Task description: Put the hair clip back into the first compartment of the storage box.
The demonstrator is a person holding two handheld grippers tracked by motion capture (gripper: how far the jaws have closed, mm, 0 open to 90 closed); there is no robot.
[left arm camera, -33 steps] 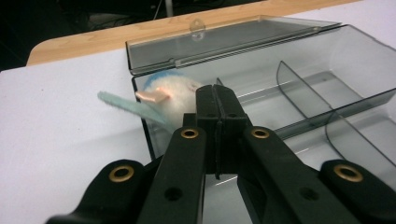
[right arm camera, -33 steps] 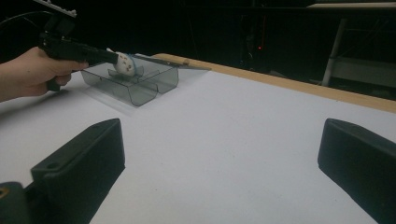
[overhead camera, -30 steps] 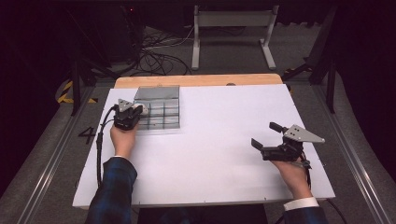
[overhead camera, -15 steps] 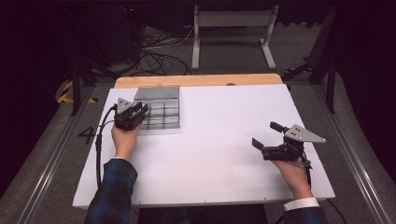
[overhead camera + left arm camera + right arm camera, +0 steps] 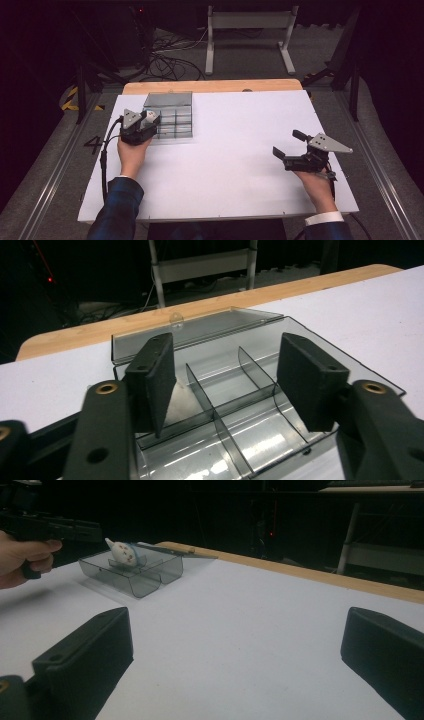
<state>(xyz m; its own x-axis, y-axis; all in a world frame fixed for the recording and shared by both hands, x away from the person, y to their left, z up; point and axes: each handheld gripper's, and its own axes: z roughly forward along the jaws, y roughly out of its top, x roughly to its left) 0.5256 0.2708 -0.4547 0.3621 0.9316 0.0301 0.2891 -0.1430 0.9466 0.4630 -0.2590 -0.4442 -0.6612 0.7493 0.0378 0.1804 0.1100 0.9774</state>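
A: Sitting at ten o'clock on the counter (image 5: pixel 240 165) is the clear divided box (image 5: pixel 172 120), lid tipped back, something small and white (image 5: pixel 122 551) in a far cell.

B: And the left tool (image 5: pixel 143 127)?

A: Spread wide over the near cells, gripping nothing. Lower it squarely between dividers, I'd say. Right tool (image 5: pixel 295 147) gapes empty at four o'clock.

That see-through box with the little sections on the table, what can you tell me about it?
The box looks like smoky clear plastic, a shallow tray split by thin dividers into small compartments. Its hinged lid lies open toward the wooden table edge. It rests flat on the white tabletop, far left. The left gripper, jaws open, hovers over its near side. A small white object appears to sit inside.
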